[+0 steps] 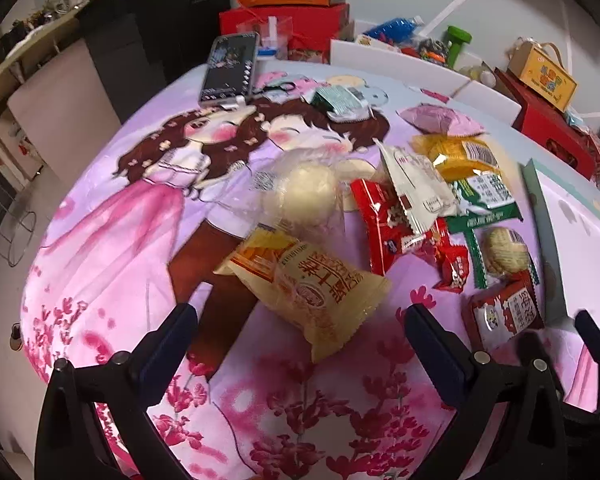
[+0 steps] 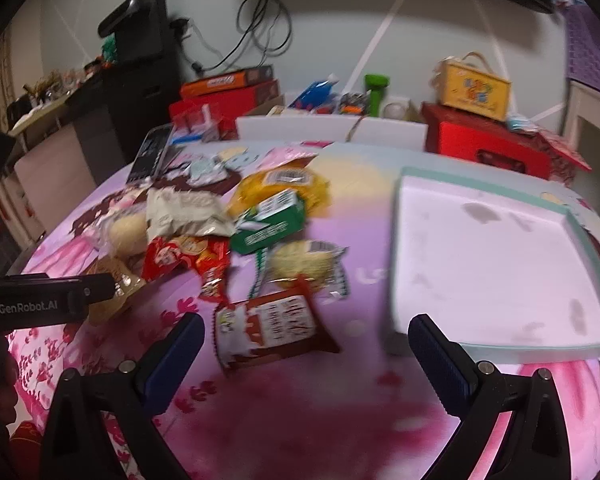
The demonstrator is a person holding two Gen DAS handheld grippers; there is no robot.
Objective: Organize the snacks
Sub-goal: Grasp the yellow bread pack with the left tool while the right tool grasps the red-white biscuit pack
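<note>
Tablecloth (image 2: 300, 420): tray (image 2: 580, 240) bare, snacks (image 2: 268, 216) beside.

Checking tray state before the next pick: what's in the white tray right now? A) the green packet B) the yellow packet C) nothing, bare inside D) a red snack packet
C: the white tray shows only its bare, smudged inside in the right wrist view, while the snack packets, such as the red-and-white packet, lie on the cloth to its left, and both grippers are open and empty.

Pink cartoon-print tablecloth (image 1: 112, 240), pale-yellow snack packet (image 1: 316, 292), mint-rimmed white tray (image 2: 496, 264).
</note>
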